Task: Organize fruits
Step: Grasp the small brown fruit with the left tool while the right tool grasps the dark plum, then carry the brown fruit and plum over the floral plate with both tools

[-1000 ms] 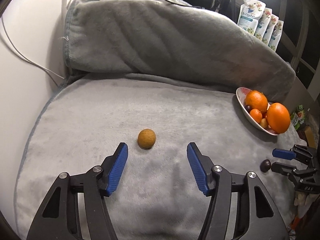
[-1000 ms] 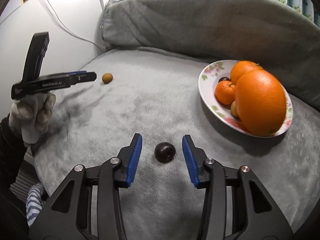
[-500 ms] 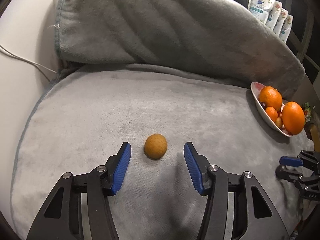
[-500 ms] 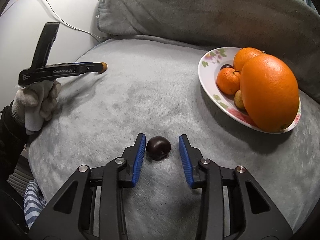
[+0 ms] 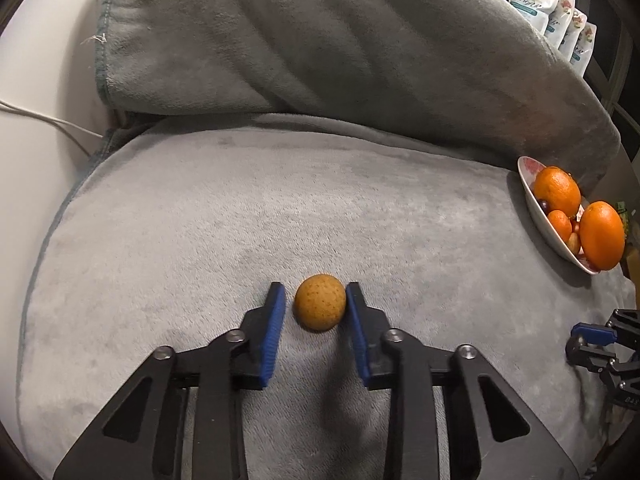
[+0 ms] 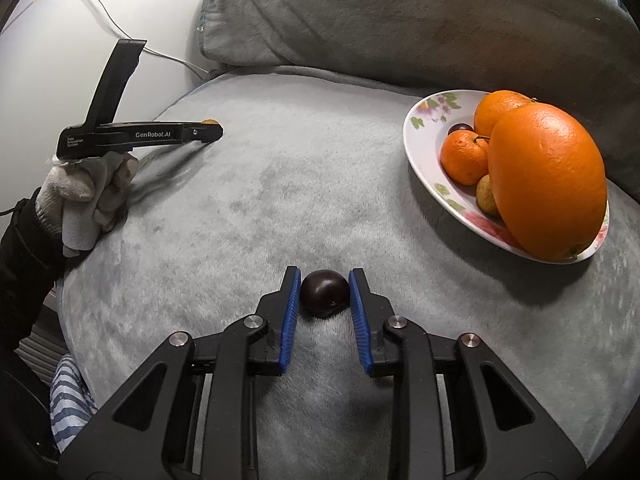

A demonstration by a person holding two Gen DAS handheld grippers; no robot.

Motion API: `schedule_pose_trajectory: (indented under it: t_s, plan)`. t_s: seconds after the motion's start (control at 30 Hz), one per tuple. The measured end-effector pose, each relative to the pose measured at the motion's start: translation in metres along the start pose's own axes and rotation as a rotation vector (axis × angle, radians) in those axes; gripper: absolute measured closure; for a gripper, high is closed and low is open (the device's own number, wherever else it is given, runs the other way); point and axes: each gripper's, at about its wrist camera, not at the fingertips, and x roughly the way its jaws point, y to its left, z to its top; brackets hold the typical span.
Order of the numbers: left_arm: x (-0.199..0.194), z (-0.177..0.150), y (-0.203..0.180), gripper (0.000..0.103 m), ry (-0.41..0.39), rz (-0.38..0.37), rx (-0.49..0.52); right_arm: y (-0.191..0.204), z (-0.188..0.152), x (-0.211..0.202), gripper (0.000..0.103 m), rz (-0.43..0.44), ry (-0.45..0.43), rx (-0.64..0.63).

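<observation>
The floral plate [image 6: 424,152] already holds the oranges, so loose fruit is judged to belong there. The right gripper [image 6: 325,294] is pinched on the dark plum [image 6: 324,293]; the left gripper [image 5: 316,307] is nearly closed around the small tan fruit [image 5: 320,307], a narrow gap remaining.

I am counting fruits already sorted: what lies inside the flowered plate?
The plate holds two oranges, a mandarin, a dark round fruit and a small yellowish fruit. The big orange hides anything behind it.
</observation>
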Motion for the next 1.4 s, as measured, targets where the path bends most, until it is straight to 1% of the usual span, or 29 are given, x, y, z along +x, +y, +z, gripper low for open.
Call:
schedule_pose_trajectory:
  t_s: [0.27, 0.47, 0.77, 0.97, 1.23, 1.4]
  plan:
    - [-0.003, 0.001, -0.005, 0.080, -0.013, -0.002, 0.009, 0.000, -0.002, -0.008, 0.079, 0.000, -0.019, 0.005]
    - [-0.020, -0.002, -0.012, 0.080, -0.039, -0.028, 0.012, -0.003, -0.004, -0.019, 0.079, 0.003, -0.044, 0.021]
    - [-0.048, -0.001, -0.036, 0.080, -0.093, -0.077, 0.047, -0.002, -0.009, -0.039, 0.079, -0.009, -0.078, 0.032]
    - [-0.056, 0.001, -0.057, 0.080, -0.116, -0.113, 0.064, -0.005, -0.009, -0.050, 0.079, -0.017, -0.100, 0.038]
    - [-0.058, 0.005, -0.084, 0.080, -0.128, -0.163, 0.089, -0.016, -0.009, -0.069, 0.079, -0.037, -0.140, 0.061]
    - [-0.055, 0.011, -0.105, 0.080, -0.126, -0.199, 0.116, -0.031, -0.002, -0.081, 0.079, -0.060, -0.185, 0.078]
